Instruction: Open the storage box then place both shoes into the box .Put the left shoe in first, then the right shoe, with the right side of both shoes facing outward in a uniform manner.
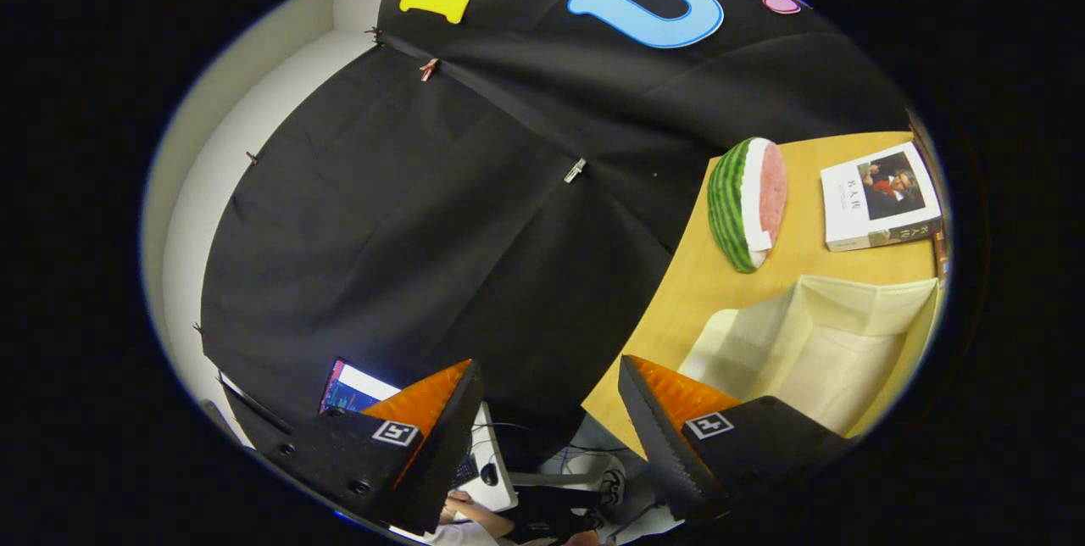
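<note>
The black cloth wall (475, 215) of the booth takes most of the space ahead, held with small clips. Beside it is the wooden tabletop (678, 309), seen tilted. On the tabletop, near its one edge, lies the storage box (814, 342), a pale cream fabric box with its opening towards the gripper; I cannot tell if anything is inside. Further along the tabletop, beyond the box and close to the cloth wall, a watermelon slice (746, 203) stands on its cut side, and just beside it, towards the far corner, lies a white book (877, 198). The gripper (542, 410) has its fingers wide apart and holds nothing; between them, far below, a person's arm (475, 512) rests by a keyboard and a shoe (606, 474).
</note>
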The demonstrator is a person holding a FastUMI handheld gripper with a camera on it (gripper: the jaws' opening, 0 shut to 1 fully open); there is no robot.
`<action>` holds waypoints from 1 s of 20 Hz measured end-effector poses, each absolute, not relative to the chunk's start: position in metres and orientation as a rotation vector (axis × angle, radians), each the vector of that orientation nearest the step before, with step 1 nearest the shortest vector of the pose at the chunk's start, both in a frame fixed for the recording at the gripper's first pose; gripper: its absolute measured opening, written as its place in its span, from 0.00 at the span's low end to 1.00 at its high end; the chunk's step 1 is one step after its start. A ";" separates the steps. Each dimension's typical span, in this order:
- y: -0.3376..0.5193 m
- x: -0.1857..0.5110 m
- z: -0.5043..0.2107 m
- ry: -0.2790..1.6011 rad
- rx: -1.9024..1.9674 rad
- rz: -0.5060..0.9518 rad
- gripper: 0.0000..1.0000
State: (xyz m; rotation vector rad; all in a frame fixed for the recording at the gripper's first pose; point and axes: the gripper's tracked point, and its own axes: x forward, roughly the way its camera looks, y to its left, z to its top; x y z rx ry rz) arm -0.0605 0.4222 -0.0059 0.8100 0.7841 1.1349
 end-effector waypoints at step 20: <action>0.033 -0.067 -0.208 0.668 0.155 0.257 0.97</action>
